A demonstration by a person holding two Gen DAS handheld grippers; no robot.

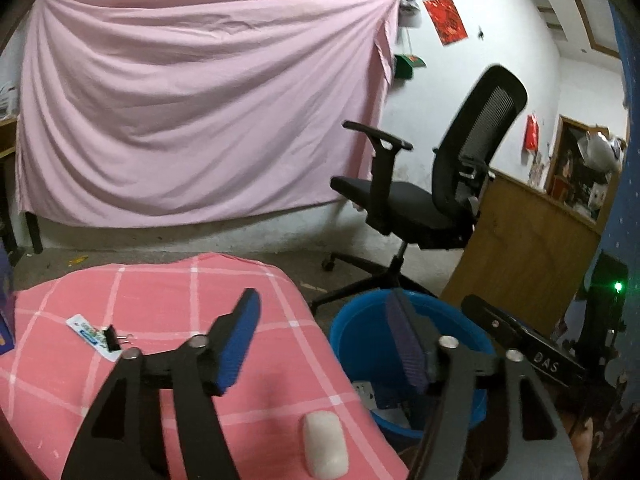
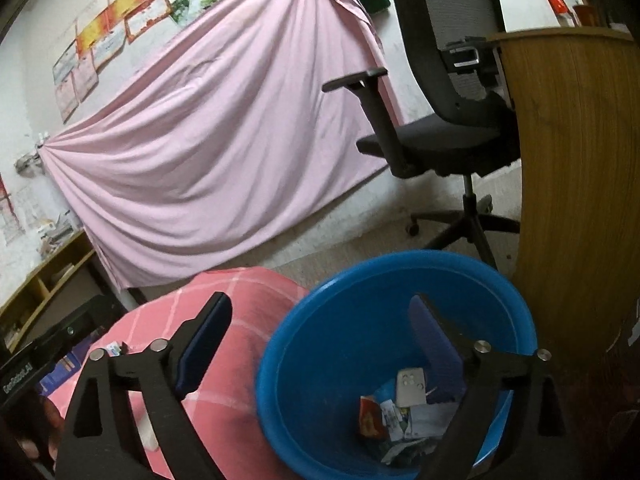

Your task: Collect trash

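Observation:
A blue plastic basin (image 2: 340, 360) stands on the floor beside a surface covered with pink checked cloth (image 1: 160, 300). Inside it lie several wrappers and paper scraps (image 2: 400, 408). My right gripper (image 2: 320, 304) hangs open over the basin's rim, with nothing between its pads. My left gripper (image 1: 322, 304) is open too, above the cloth's right edge and the basin (image 1: 360, 332), and holds nothing. On the cloth lie a small printed packet with a black binder clip (image 1: 96, 336) and a white oval lump (image 1: 325, 450).
A black office chair (image 1: 420, 200) stands behind the basin, next to a wooden desk panel (image 1: 520, 248). A pink sheet (image 1: 200, 100) hangs on the far wall. A low wooden shelf (image 2: 40, 288) is at the left.

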